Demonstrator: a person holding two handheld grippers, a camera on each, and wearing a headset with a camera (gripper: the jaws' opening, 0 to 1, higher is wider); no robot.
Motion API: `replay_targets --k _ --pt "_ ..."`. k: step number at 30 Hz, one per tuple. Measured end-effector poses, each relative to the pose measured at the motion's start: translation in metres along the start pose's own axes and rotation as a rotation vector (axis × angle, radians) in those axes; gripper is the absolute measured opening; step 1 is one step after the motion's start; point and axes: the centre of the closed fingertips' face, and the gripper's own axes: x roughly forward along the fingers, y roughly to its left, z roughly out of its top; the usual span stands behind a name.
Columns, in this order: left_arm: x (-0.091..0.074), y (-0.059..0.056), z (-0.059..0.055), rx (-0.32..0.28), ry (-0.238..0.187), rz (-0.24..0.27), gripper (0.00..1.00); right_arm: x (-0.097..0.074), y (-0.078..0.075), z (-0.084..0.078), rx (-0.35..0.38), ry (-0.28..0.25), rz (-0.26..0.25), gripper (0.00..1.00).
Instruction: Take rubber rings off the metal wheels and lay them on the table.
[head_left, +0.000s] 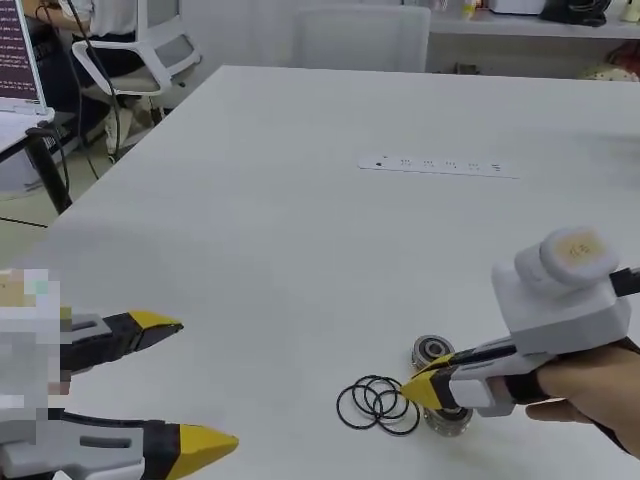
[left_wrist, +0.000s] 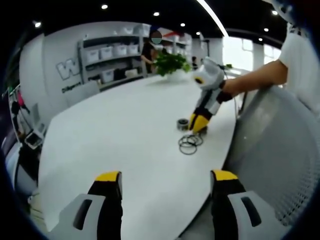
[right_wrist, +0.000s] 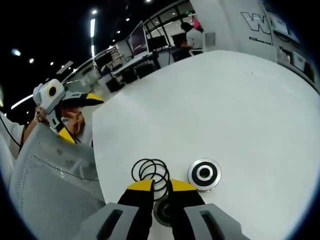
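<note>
While our left tongs (head_left: 205, 382) hang wide open and empty over the table (head_left: 300, 220) at 8 o'clock, our right tongs (head_left: 415, 390) at 4 o'clock stand narrow about a metal wheel (right_wrist: 162, 211); we cannot tell if they pinch it. The loose rubber rings (head_left: 378, 402) lie heaped on the table just beside those tips at 9 o'clock, with a second wheel (head_left: 432, 350) just beyond at 12 o'clock.

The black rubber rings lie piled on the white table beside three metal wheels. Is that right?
Not quite: there are two, not three. The right gripper view shows one metal wheel lying free and a second metal wheel at the tips of the right tool. The black rubber rings do lie piled on the white table beside them.
</note>
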Motion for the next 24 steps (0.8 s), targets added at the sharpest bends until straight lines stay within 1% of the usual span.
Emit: replay_targets --k 6,9,16,18,20,24 --pt "0.001 -0.002 -0.002 0.004 0.009 -0.005 0.73 -0.003 0.001 0.004 -0.006 -0.014 -0.003 0.08" --pt "0.001 -0.002 -0.001 0.004 0.005 -0.006 0.74 -0.006 0.000 0.008 -0.006 -0.027 -0.005 0.09" --pt "0.001 -0.002 0.002 0.000 -0.007 -0.011 0.75 -0.019 0.002 0.022 -0.002 -0.084 -0.006 0.12" --pt "0.001 -0.002 0.002 0.000 -0.008 -0.012 0.76 -0.021 0.005 0.025 -0.001 -0.094 0.004 0.14" --pt "0.002 -0.003 0.003 -0.002 -0.014 -0.015 0.76 -0.023 0.012 0.028 -0.015 -0.103 0.030 0.19" --pt "0.003 -0.005 0.004 0.001 -0.017 -0.024 0.76 -0.026 0.021 0.032 -0.084 -0.101 0.047 0.31"
